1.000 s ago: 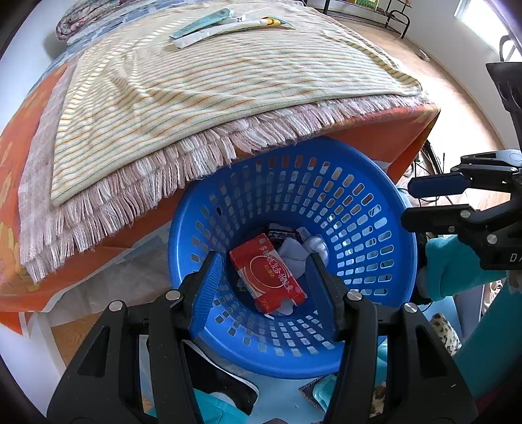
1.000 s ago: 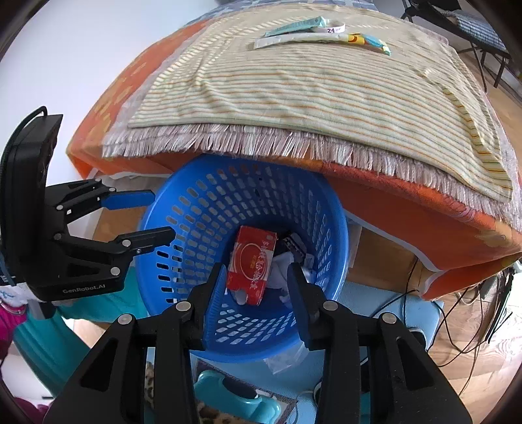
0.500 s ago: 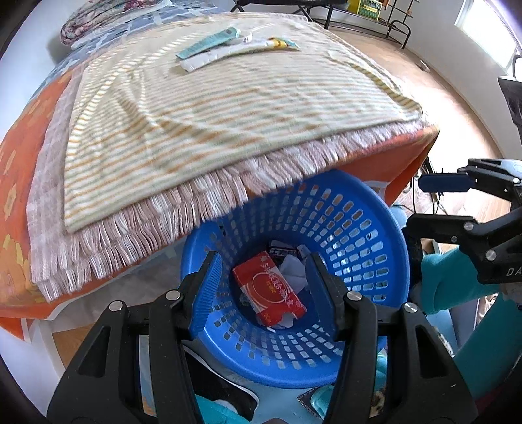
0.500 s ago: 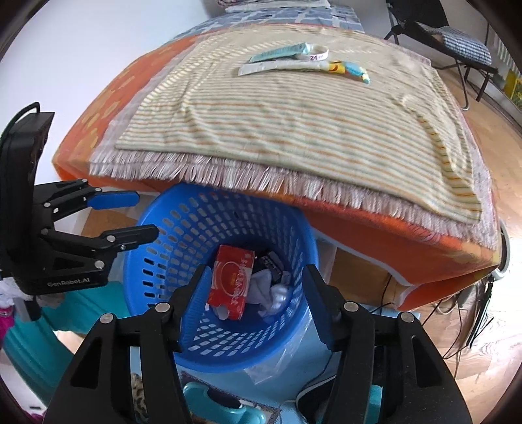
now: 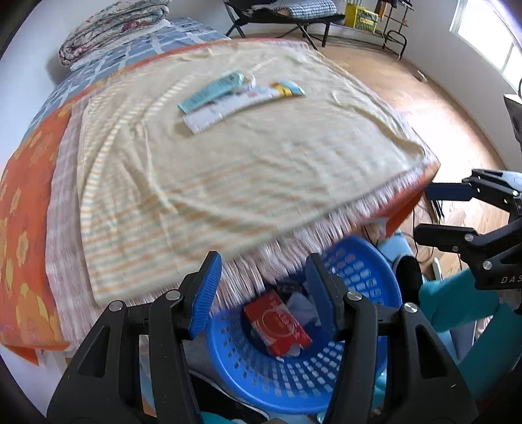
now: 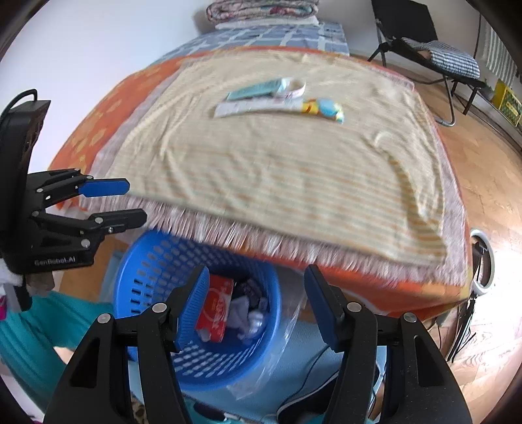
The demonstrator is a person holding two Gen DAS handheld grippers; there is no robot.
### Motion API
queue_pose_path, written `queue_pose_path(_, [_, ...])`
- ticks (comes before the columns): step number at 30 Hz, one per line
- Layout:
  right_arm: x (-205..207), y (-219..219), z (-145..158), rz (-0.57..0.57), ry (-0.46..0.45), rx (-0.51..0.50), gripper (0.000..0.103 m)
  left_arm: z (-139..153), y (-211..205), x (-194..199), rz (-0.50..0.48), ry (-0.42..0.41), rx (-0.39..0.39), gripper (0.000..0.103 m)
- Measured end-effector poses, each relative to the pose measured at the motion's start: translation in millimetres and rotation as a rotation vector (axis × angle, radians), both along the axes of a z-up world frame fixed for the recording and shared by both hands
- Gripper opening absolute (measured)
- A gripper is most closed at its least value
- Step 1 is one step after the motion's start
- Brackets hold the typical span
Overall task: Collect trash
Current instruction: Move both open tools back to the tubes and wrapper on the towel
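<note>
A blue plastic basket (image 5: 293,385) (image 6: 153,261) stands on the floor at the bed's near edge. It holds a red packet (image 5: 277,326) (image 6: 215,306) and crumpled white tissue (image 6: 248,316). On the striped blanket (image 5: 228,169) lie a teal tube (image 5: 212,91) (image 6: 254,89) and a long white wrapper (image 5: 235,106) (image 6: 267,106), side by side. My left gripper (image 5: 263,261) (image 6: 133,200) hovers over the basket's rim, open and empty. My right gripper (image 6: 257,270) (image 5: 422,212) hangs above the basket too, open with nothing between its pads.
A folded quilt (image 5: 114,29) lies at the head of the bed. A folding chair (image 6: 424,49) stands on the wood floor at the back right. A clear plastic bag (image 6: 284,342) and cables lie beside the basket. A white ring lamp (image 6: 483,257) sits by the bed's corner.
Both grippers have risen and tilted up, so the basket sank in view and the bed top came in. The right jaws have spread wider. The left jaws kept their gap.
</note>
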State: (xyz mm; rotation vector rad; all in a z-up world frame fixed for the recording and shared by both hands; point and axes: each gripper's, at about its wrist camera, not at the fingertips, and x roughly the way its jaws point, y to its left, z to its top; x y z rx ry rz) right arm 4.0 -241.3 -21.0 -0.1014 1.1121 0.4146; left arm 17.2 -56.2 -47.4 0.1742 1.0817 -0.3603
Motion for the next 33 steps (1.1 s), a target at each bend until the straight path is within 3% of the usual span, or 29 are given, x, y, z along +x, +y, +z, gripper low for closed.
queue_pose_path(11, [48.7, -32.2, 15.2, -0.082, -0.056, 0.112, 0.06, 17.3, 0.0, 65.1, 0.006, -0.038, -0.012, 0.055])
queue_pose_path(18, [89.3, -34.2, 26.3, -0.072, -0.111, 0.058, 0.06, 27.2, -3.7, 108.2, -0.005, -0.069, -0.021, 0.055])
queue_pose_path(22, [112.6, -35.4, 25.7, -0.08, -0.085, 0.048, 0.06, 27.8, -4.0, 135.1, 0.004, -0.068, -0.053, 0.055])
queue_pose_path(33, [160.3, -27.3, -8.9, -0.177, 0.082, 0.18, 0.06, 8.4, -11.6, 202.3, -0.033, -0.056, -0.062, 0.055])
